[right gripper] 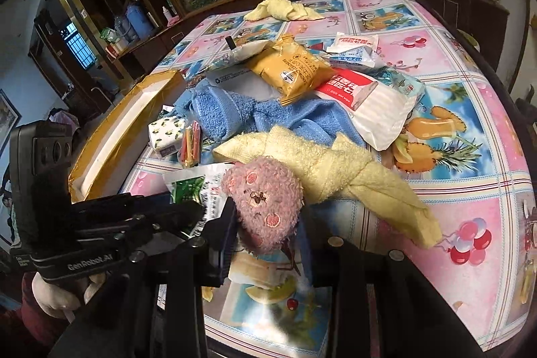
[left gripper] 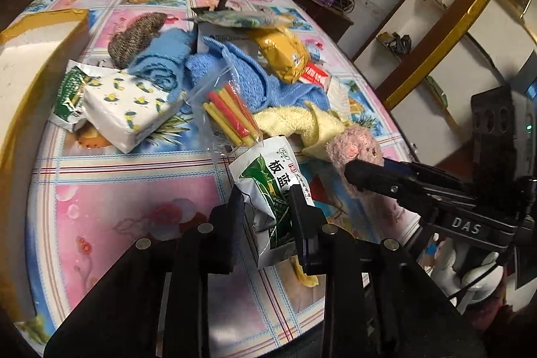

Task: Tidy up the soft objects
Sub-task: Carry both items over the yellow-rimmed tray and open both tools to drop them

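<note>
The left gripper, low in the centre of the left wrist view, has its black fingers clamped on a crinkled green and white foil sachet printed with Chinese characters. The right gripper, at lower centre of the right wrist view, has its fingers pressed on either side of a fuzzy pink plush bear head (its stitched face points up at the camera). Just above the bear lies a twisted pale yellow towel, and behind that a rumpled blue terry towel under a mustard yellow snack packet. All of it sits on a table covered with a glossy pink and blue patterned cloth. At the upper left of the left wrist view stands an open gold-edged white box, beside a white tissue pack printed with lemons.
</note>
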Demonstrator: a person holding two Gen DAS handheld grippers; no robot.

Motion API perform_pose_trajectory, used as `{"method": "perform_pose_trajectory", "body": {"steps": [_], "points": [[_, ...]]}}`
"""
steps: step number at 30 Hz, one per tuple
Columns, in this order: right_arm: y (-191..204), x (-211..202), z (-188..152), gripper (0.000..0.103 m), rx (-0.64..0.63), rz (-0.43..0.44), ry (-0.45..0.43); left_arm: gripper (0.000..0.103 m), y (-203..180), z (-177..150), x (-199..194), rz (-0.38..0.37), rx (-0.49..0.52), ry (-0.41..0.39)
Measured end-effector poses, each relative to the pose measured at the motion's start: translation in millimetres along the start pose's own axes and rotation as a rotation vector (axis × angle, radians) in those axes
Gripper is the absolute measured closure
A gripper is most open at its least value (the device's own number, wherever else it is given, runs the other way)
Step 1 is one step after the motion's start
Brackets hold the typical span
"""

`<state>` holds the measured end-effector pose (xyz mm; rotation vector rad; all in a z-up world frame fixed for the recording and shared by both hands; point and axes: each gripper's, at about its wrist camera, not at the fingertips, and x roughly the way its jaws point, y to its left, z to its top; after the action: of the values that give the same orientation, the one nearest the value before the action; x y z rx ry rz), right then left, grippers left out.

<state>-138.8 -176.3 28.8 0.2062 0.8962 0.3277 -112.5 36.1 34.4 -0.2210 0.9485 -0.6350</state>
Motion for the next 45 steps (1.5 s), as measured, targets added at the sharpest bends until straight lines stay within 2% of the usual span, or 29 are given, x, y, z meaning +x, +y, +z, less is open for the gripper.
{"method": "perform_pose_trajectory", "body": {"steps": [3, 7, 11, 14, 19, 23, 28, 30, 31, 33, 35, 37, 39, 41, 45], "points": [[10, -5, 2, 0.07, -0.023, 0.024, -0.005, 0.077, 8, -2, -42, -0.03, -0.001, -0.066], [33, -12, 12, 0.07, -0.069, 0.083, -0.017, 0.077, 26, -1, -100, -0.008, -0.001, -0.164], [67, -7, 35, 0.07, -0.116, 0.168, -0.013, 0.077, 62, 18, -145, 0.068, -0.061, -0.245], [99, 9, 59, 0.07, -0.15, 0.239, -0.001, 0.077, 94, 36, -163, 0.136, -0.095, -0.27], [158, 65, 103, 0.071, -0.183, 0.293, 0.043, 0.077, 163, 81, -152, 0.184, -0.201, -0.247], [189, 116, 128, 0.071, -0.222, 0.227, 0.076, 0.077, 215, 106, -128, 0.157, -0.28, -0.223], [202, 170, 147, 0.068, -0.246, 0.121, 0.119, 0.076, 250, 118, -95, 0.145, -0.339, -0.195], [205, 185, 152, 0.068, -0.252, 0.081, 0.125, 0.07, 261, 117, -85, 0.124, -0.373, -0.166], [205, 188, 154, 0.066, -0.249, 0.07, 0.132, 0.062, 264, 114, -84, 0.116, -0.383, -0.163], [205, 194, 156, 0.064, -0.241, 0.071, 0.139, 0.053, 263, 107, -86, 0.126, -0.383, -0.162], [206, 194, 158, 0.062, -0.239, 0.066, 0.134, 0.052, 262, 100, -90, 0.167, -0.38, -0.156], [202, 191, 158, 0.055, -0.233, 0.076, 0.127, 0.052, 265, 87, -93, 0.192, -0.393, -0.155], [196, 188, 158, 0.055, -0.215, 0.083, 0.122, 0.052, 266, 77, -93, 0.186, -0.411, -0.14], [186, 179, 156, 0.055, -0.183, 0.097, 0.116, 0.052, 266, 67, -94, 0.22, -0.434, -0.119], [160, 142, 147, 0.055, -0.141, 0.125, 0.068, 0.052, 264, 52, -107, 0.225, -0.44, -0.141]]}}
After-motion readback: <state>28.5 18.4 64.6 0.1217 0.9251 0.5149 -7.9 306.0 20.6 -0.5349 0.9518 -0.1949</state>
